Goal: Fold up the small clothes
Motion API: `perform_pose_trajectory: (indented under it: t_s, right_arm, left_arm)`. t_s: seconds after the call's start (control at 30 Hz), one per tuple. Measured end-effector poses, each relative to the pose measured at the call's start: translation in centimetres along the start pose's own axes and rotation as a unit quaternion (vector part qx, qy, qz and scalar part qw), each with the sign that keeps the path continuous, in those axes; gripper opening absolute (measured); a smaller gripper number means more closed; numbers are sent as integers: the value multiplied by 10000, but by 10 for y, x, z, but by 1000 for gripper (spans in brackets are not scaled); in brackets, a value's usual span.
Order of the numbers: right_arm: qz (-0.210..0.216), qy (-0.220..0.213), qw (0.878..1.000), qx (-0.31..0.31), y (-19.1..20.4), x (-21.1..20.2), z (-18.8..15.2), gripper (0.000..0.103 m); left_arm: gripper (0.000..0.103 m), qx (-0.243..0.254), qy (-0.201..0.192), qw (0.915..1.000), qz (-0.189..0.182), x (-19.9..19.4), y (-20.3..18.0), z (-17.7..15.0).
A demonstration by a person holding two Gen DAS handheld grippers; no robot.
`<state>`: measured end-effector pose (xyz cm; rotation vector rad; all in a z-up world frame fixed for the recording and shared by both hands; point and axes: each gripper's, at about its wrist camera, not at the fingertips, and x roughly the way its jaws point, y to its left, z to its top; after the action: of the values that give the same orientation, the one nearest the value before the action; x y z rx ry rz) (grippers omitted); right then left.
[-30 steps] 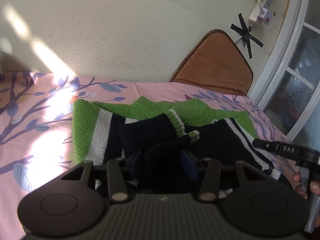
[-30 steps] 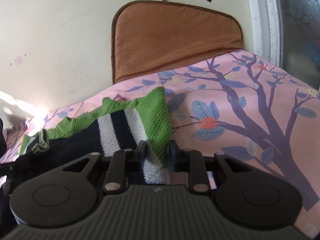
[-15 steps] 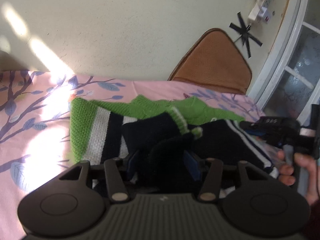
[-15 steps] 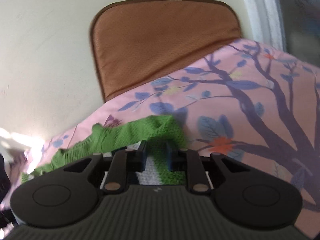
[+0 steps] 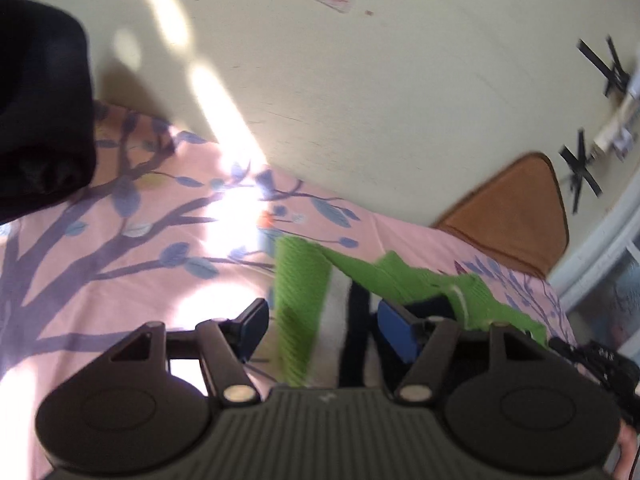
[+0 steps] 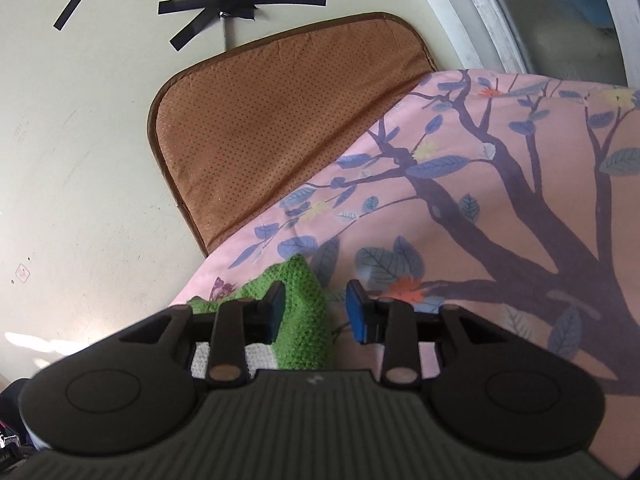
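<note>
Both jaws just opened, sweater loose between; left gripper, right gripper grip nothing.

Black ribbed tool, blue pads

both grippers point downward with jaws just opened: the left gripper stands wide apart, the right gripper narrower, neither's blue pads pressing on anything.

Motion blurs the sweater; gripper bodies hide its near part.
</note>
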<state>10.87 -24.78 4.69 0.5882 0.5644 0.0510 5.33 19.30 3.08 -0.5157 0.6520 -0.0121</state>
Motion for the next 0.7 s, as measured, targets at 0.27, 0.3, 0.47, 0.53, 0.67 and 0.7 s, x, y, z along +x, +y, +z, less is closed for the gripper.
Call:
perform_pose_trajectory:
  t_s: [0.27, 0.3, 0.47, 0.53, 0.67, 0.7]
  right_arm:
    - [70, -143, 9999, -17, -1, -5, -1, 39]
    - [69, -164, 9998, -79, 1, -6, -2, 39]
    - [42, -179, 9989, -421, 11, -7, -4, 39]
    - [128, -240, 9978, -604, 15, -10, -6, 39]
    - [208, -385, 9919, -1194, 32, -16, -14, 40]
    - [189, -405, 9894, -1385, 37, -16, -17, 40]
  left_arm:
    - [62, -179, -235, 9987, -414, -16, 3, 8]
    - [62, -46, -238, 9985, -498, -18, -3, 8]
    - [62, 914, -140, 9936, -657, -18, -42, -11]
    - [62, 1473, -111, 9876, -530, -15, -61, -25]
    - [62, 2160, 5, 9760, -292, -2, -83, -48]
    - [62, 2248, 51, 9742, -197, 2, -85, -52]
